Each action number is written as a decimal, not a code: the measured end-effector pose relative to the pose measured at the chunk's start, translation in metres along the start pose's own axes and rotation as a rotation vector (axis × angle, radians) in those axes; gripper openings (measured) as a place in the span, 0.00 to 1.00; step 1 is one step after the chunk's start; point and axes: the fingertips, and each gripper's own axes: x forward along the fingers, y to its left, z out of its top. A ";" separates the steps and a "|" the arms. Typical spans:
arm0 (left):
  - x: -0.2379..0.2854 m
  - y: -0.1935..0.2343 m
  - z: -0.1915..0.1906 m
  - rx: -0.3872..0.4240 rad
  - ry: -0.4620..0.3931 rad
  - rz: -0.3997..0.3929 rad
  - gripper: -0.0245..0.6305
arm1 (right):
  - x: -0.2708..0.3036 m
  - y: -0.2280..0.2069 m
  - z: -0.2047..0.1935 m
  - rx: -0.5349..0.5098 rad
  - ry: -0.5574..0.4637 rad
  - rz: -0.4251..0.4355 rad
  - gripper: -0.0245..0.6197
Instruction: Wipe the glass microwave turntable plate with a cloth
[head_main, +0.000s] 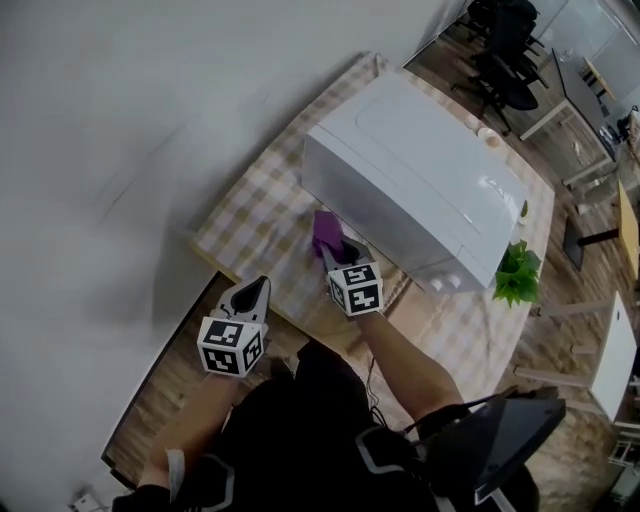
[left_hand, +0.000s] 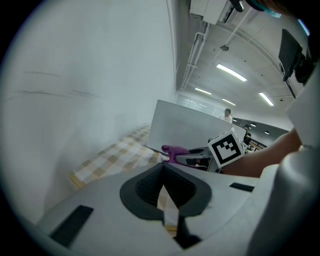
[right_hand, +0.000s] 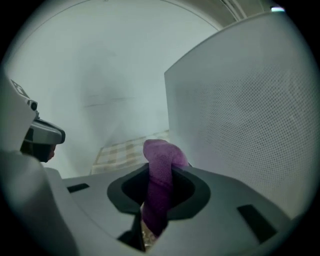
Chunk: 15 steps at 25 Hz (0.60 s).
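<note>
The right gripper (head_main: 337, 252) is clamped on the purple cloth (head_main: 325, 231), which sticks up from its jaws just beside the white microwave (head_main: 420, 175). The left gripper (head_main: 256, 291), jaws together on nothing, hovers farther out from the microwave, over the edge of the checked tablecloth (head_main: 255, 220).

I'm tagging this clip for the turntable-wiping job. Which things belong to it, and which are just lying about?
Job: purple cloth, clamped in the right gripper; white microwave; left gripper, shut and empty. The glass plate is not in view.
Lying about: potted plant; small object on the microwave's top; checked tablecloth.
</note>
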 end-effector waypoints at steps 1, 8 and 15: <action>0.001 0.002 -0.001 0.002 0.006 0.002 0.05 | 0.004 -0.002 -0.005 0.003 0.013 -0.004 0.17; -0.001 0.003 -0.011 0.003 0.036 -0.004 0.05 | 0.015 -0.006 -0.037 0.062 0.094 -0.036 0.17; -0.015 0.007 -0.020 0.005 0.040 0.000 0.05 | 0.013 0.015 -0.045 0.077 0.116 -0.016 0.17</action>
